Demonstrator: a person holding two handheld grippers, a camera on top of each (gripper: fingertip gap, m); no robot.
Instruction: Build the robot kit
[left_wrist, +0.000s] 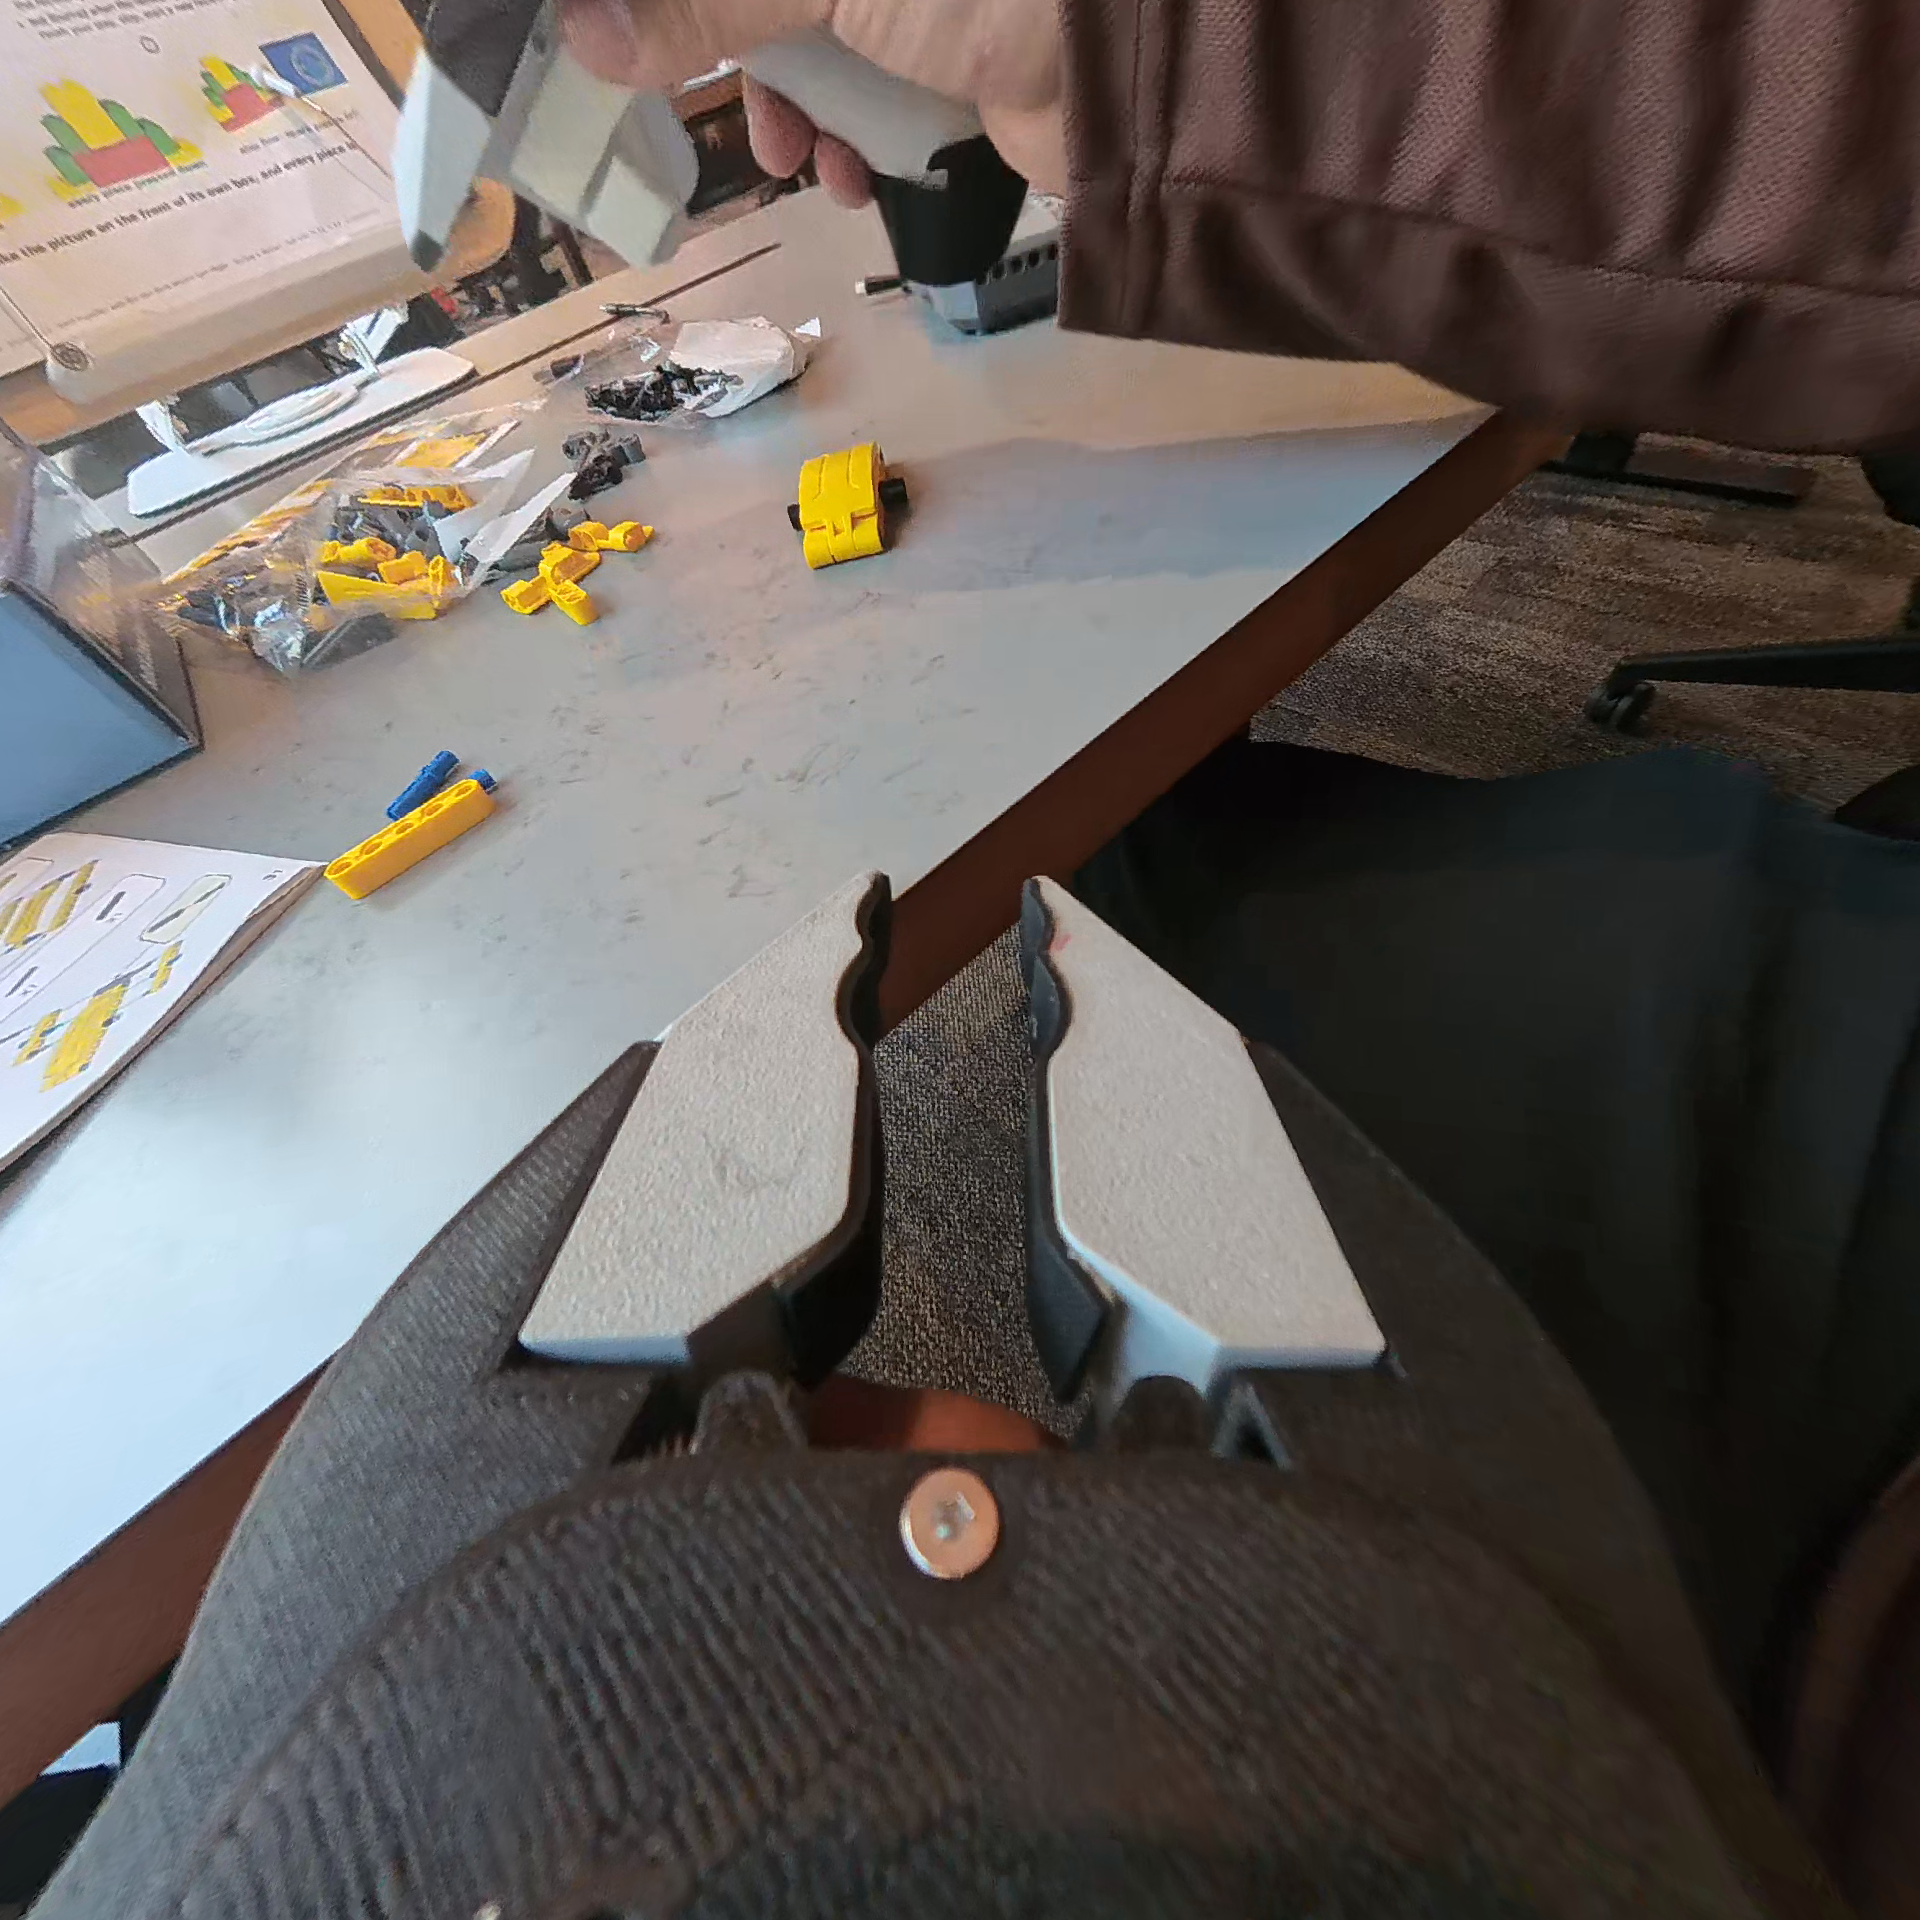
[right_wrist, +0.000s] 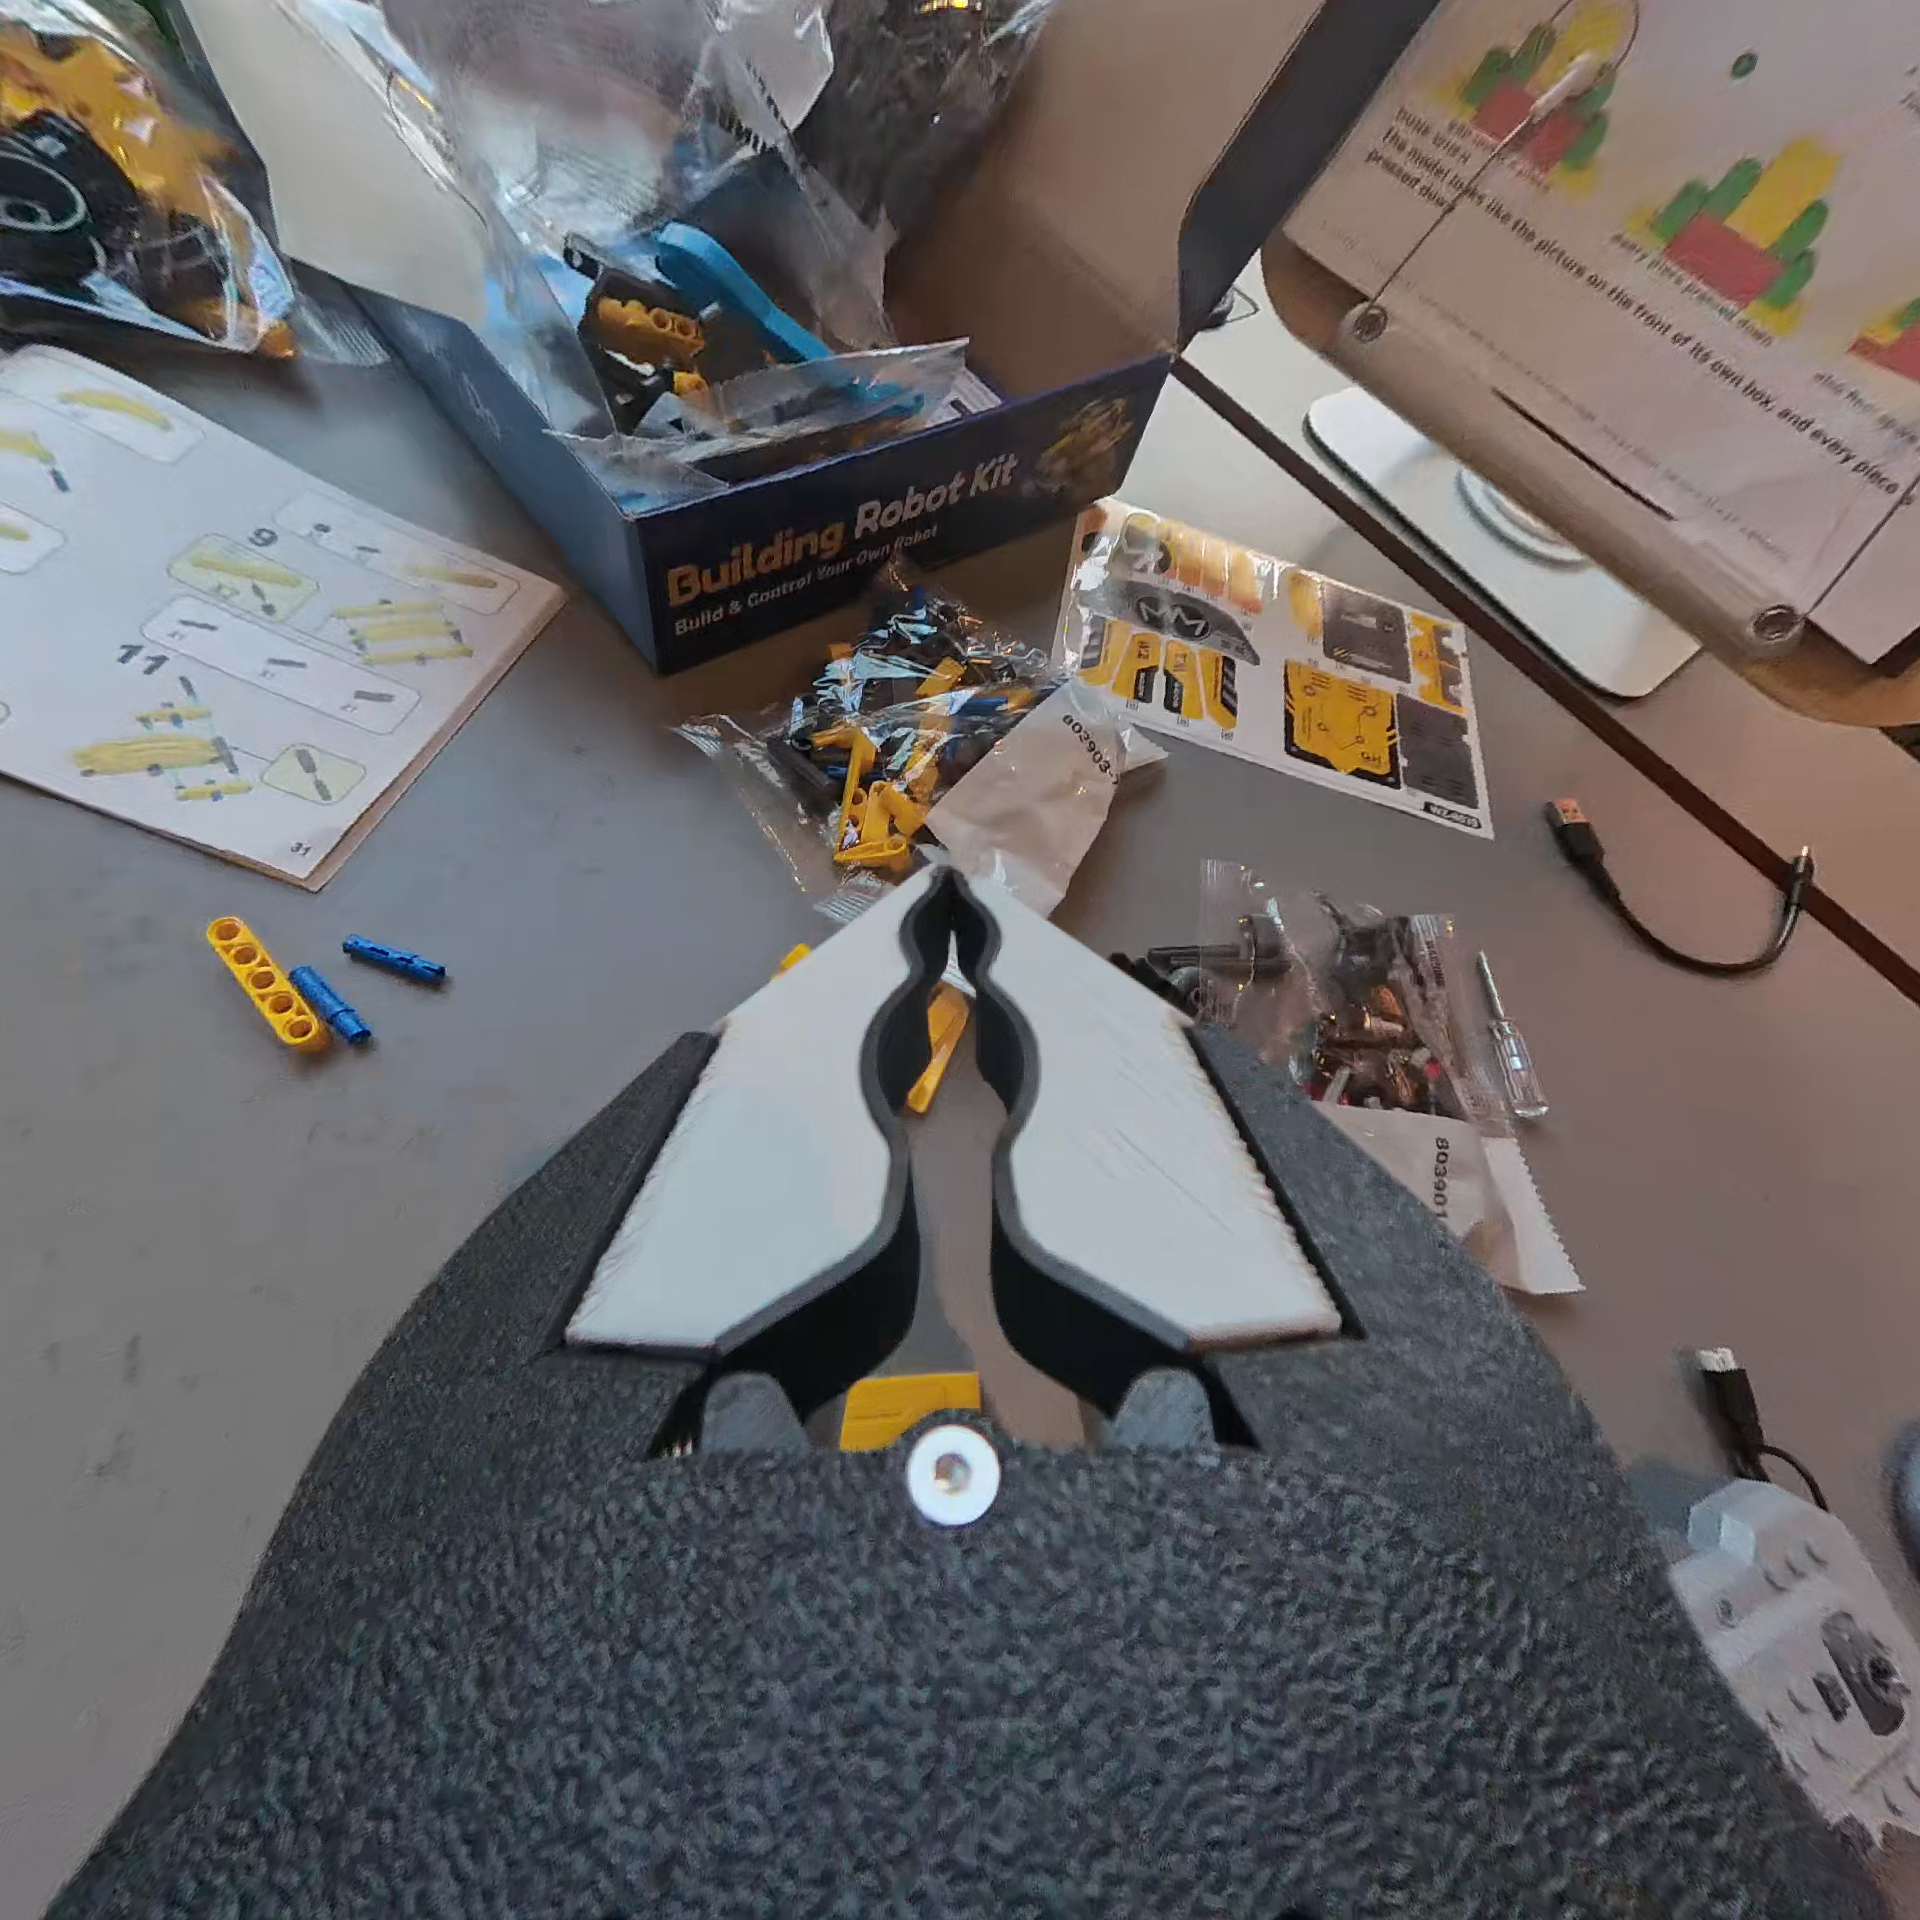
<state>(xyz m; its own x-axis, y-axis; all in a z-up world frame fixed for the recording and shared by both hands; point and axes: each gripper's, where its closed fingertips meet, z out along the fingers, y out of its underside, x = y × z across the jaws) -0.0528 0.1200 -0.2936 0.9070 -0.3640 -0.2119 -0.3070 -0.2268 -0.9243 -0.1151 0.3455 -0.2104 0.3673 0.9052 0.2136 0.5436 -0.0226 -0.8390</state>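
My left gripper (left_wrist: 956, 914) is open and empty and hovers over the near edge of the grey table (left_wrist: 623, 987). My right gripper (right_wrist: 951, 883) is shut with its tips touching and nothing between them. It is held high over the table by a hand, and shows in the left wrist view (left_wrist: 436, 218). Below it lie loose yellow connectors (right_wrist: 940, 1049) and a small yellow assembly (left_wrist: 842, 509). A yellow holed beam (right_wrist: 268, 982) with two blue pins (right_wrist: 393, 958) lies to the left; the beam also shows in the left wrist view (left_wrist: 410, 836).
An open instruction booklet (right_wrist: 208, 623), a blue kit box (right_wrist: 831, 540), bags of parts (right_wrist: 914, 748), a sticker sheet (right_wrist: 1299, 665), a screwdriver (right_wrist: 1507, 1039), a cable (right_wrist: 1662, 914) and a grey block (right_wrist: 1787, 1621) lie on the table. A monitor with a taped sheet (right_wrist: 1610, 260) stands behind. One gripper's finger ends stand about 25 cm off the other's. The grey block (right_wrist: 1787, 1621) is closer to my right gripper, around 25 cm from its tips; the left tips are 40 cm off.
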